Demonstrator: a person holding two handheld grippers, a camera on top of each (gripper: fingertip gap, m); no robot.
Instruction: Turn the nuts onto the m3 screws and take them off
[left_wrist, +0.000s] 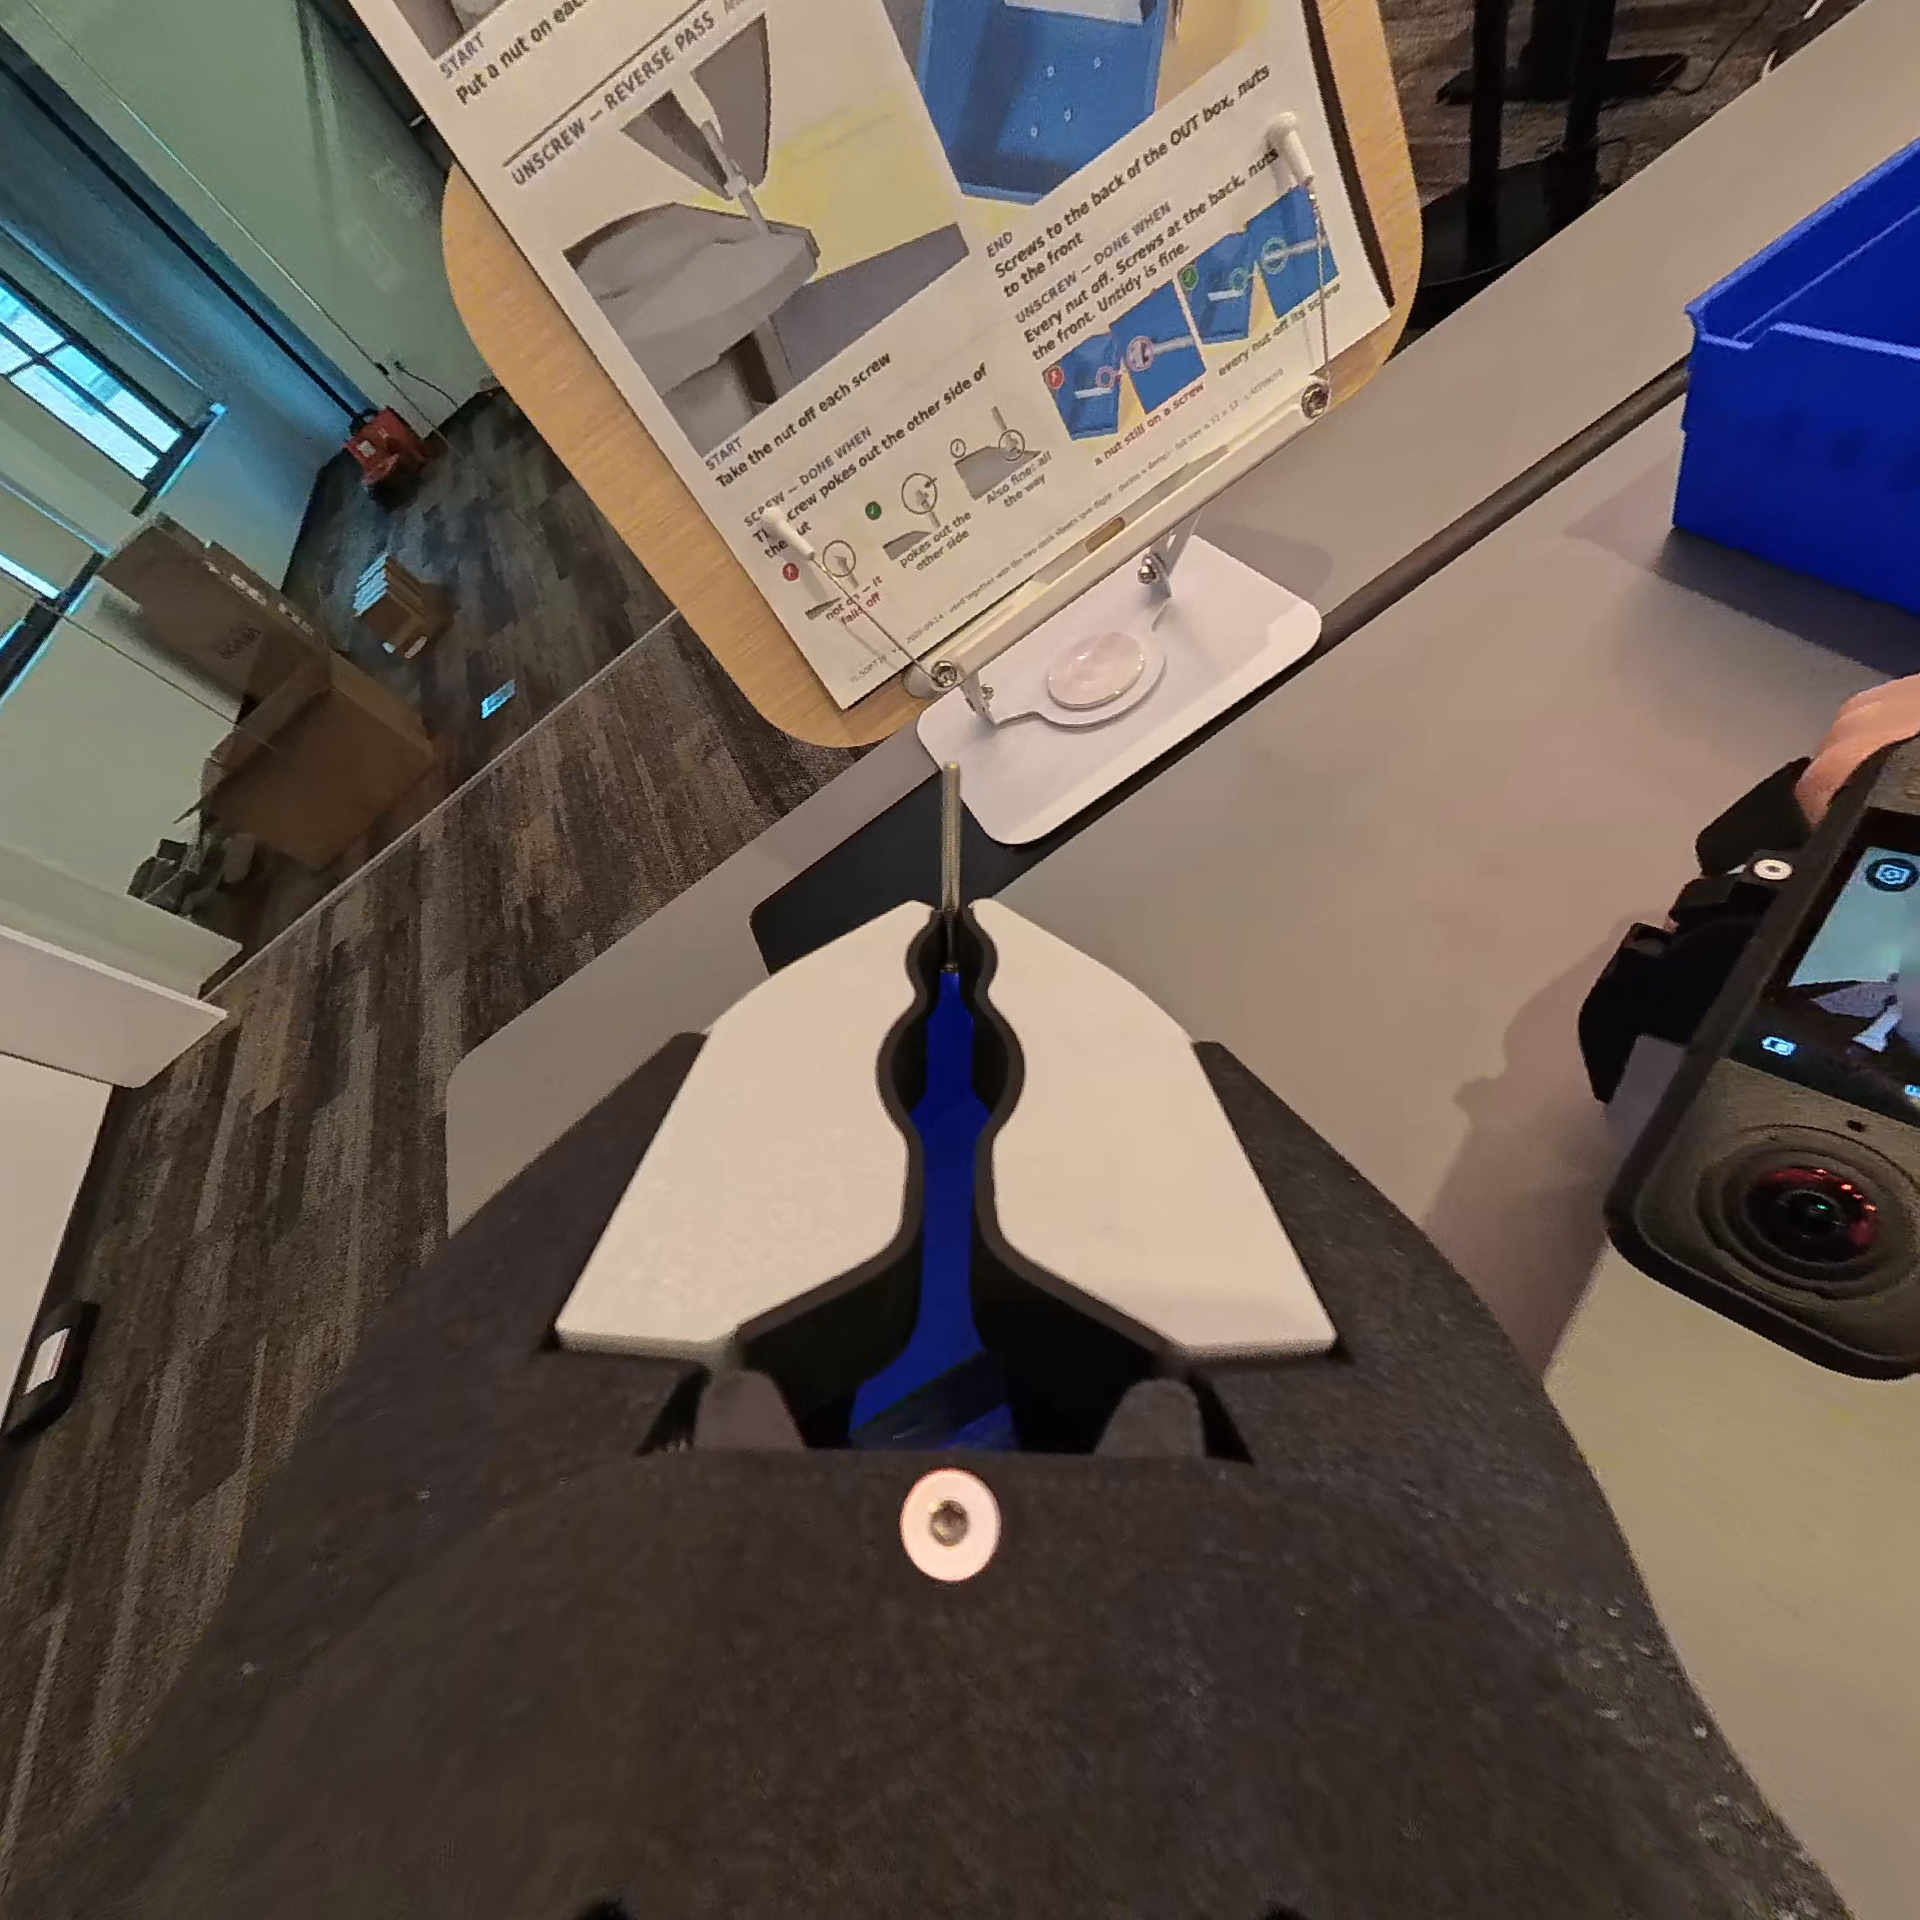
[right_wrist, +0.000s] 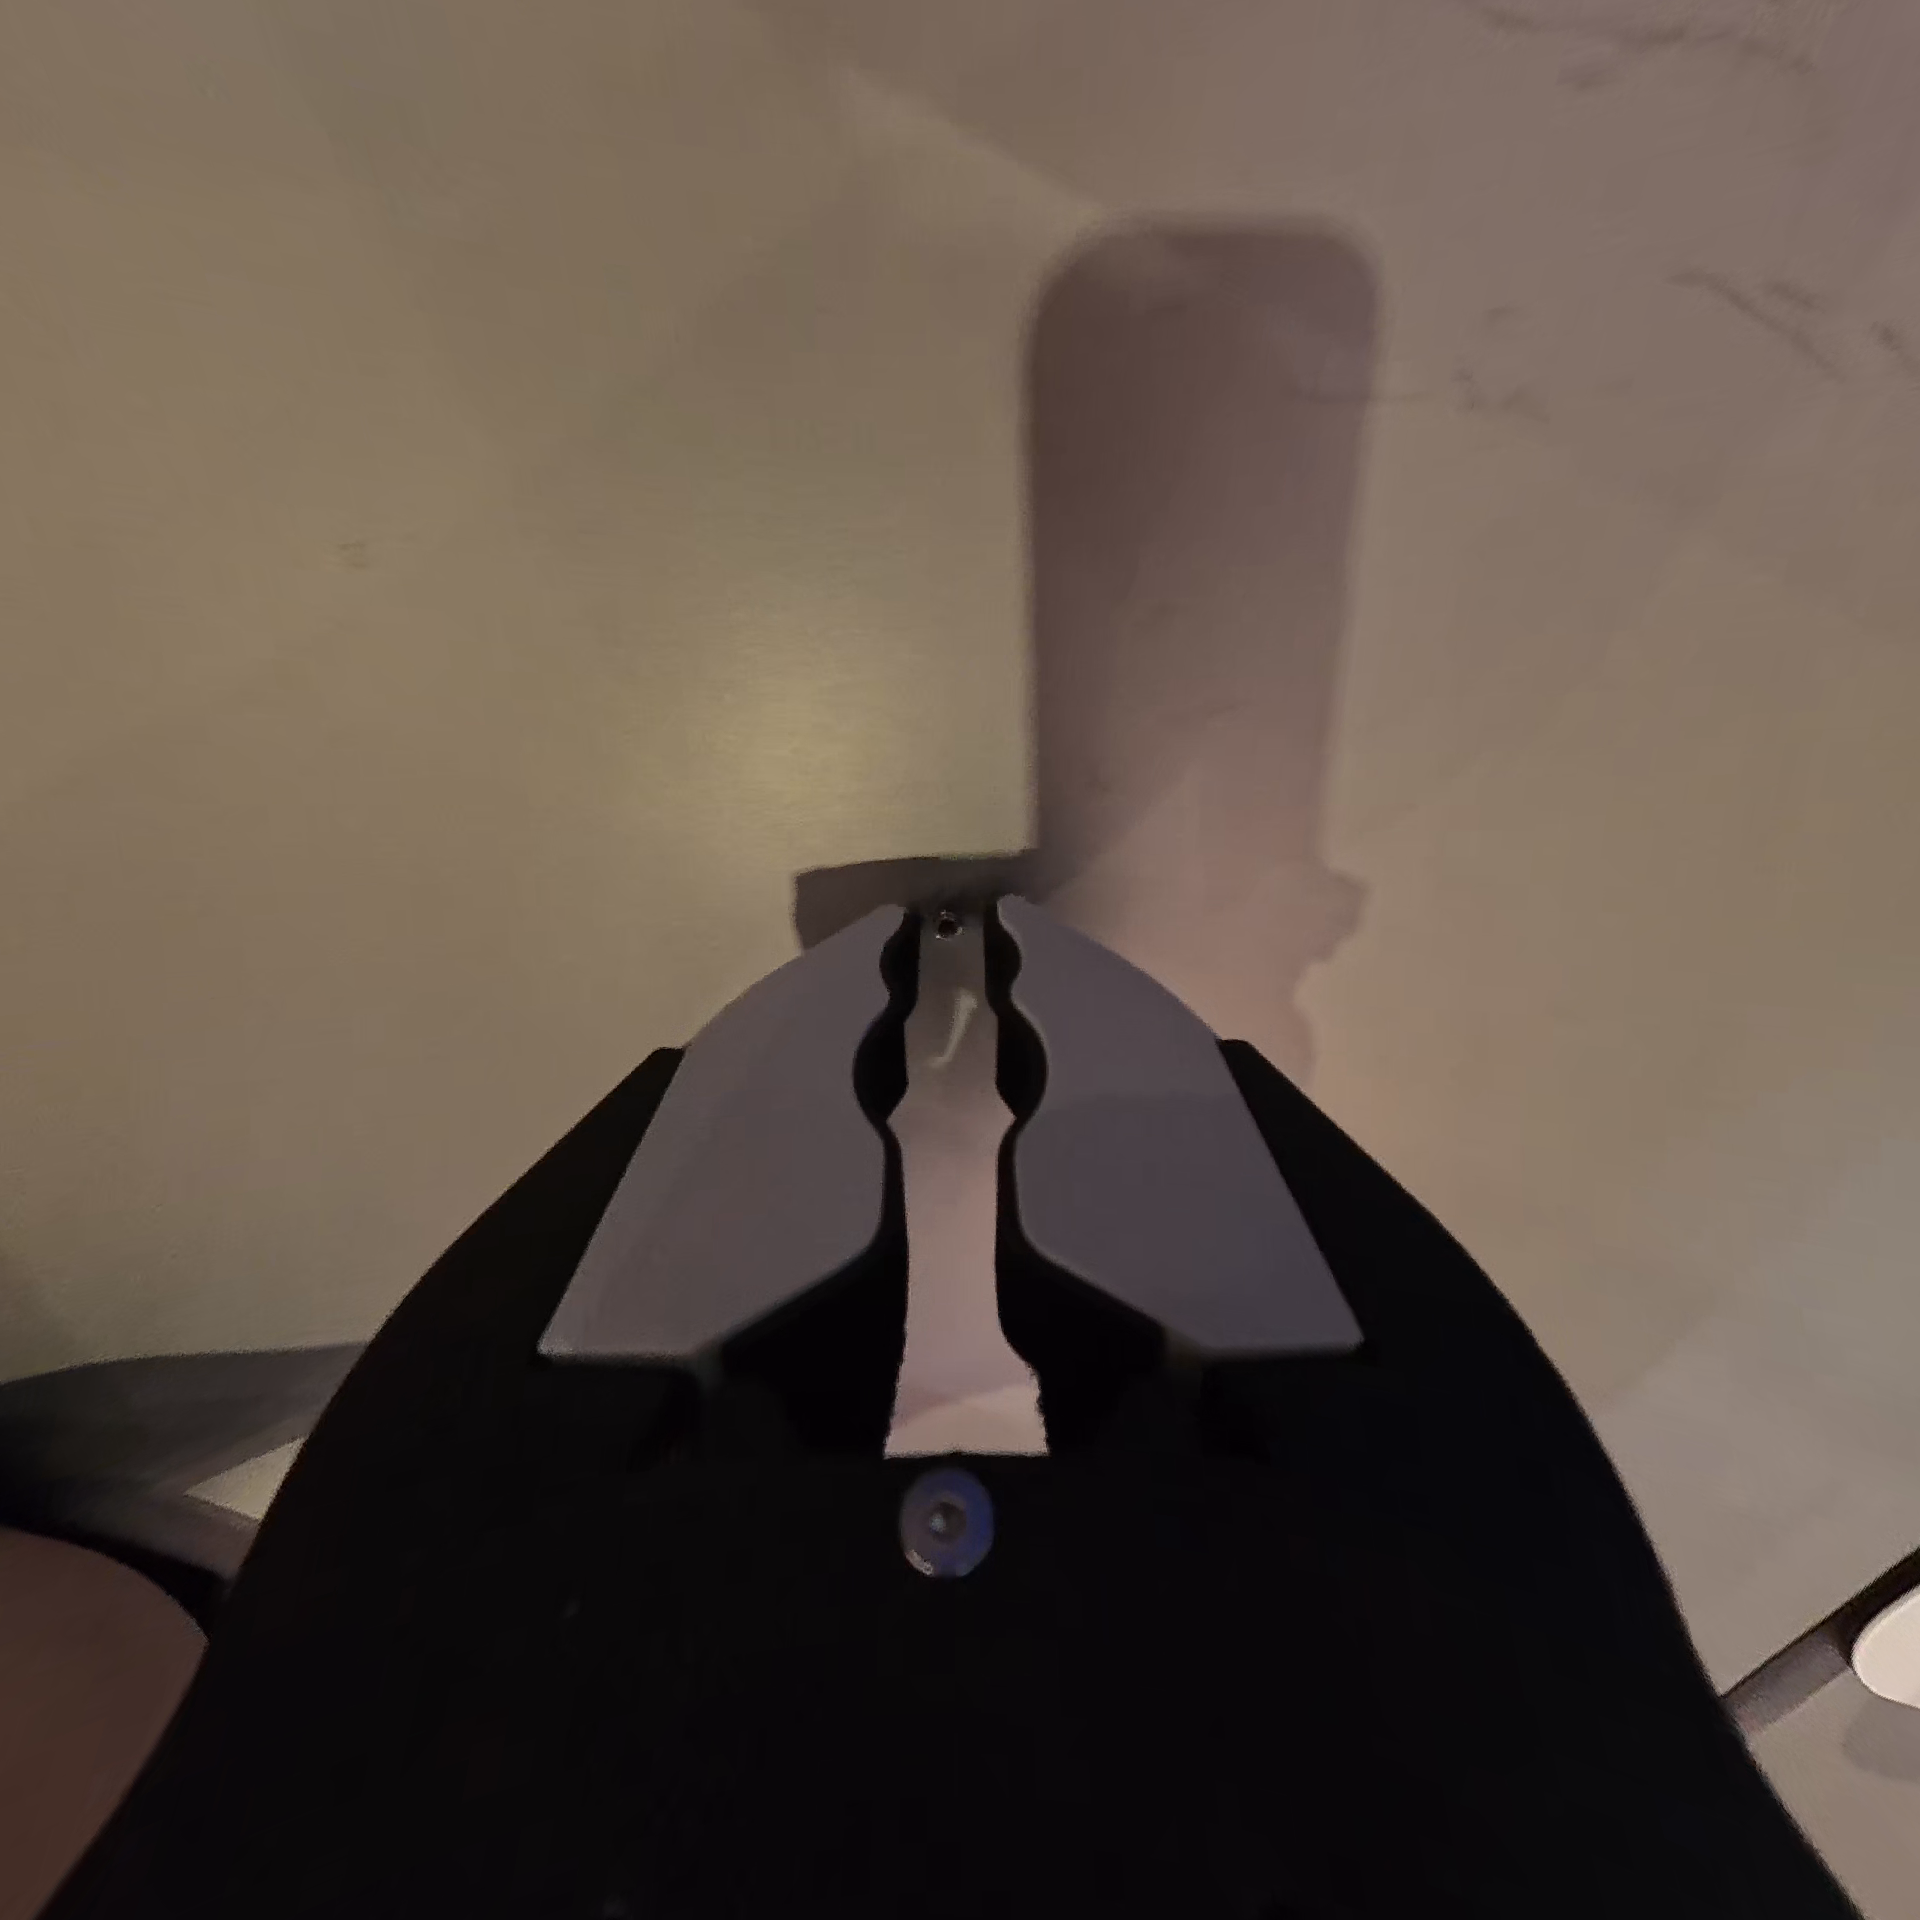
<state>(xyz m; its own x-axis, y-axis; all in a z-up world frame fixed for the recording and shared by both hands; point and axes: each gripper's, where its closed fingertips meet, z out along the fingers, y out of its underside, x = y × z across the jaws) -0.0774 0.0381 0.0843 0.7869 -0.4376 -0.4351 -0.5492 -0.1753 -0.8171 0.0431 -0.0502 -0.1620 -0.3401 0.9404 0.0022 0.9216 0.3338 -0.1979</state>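
- In the left wrist view, the left gripper (left_wrist: 951, 914) fills the lower half of the frame, its two white fingers (left_wrist: 821, 1122) pinched together on the base of a thin M3 screw (left_wrist: 950, 842).
- The screw's threaded shaft pokes straight up out of the fingertips at mid-frame, and no nut is visible on the exposed length.
- Through the narrow slot between the fingers a blue surface shows beneath.
- Behind the screw, on the grey table (left_wrist: 1403, 831), stands a white-based stand (left_wrist: 1122, 686) holding a wooden board with an instruction sheet (left_wrist: 914, 281) in the upper centre of the frame.
- A blue bin (left_wrist: 1813, 395) sits at the upper right edge.
- At the right edge, the right gripper's camera housing (left_wrist: 1787, 1122) is visible, with part of a hand (left_wrist: 1870, 727) on top of it.
- In the right wrist view, dim and close to the tabletop, the right gripper (right_wrist: 947, 923) has its fingers drawn nearly together on a tiny metal nut (right_wrist: 947, 923) at the very tips, at mid-frame.
- The gripper's long shadow (right_wrist: 1195, 540) falls across the table in the upper right.
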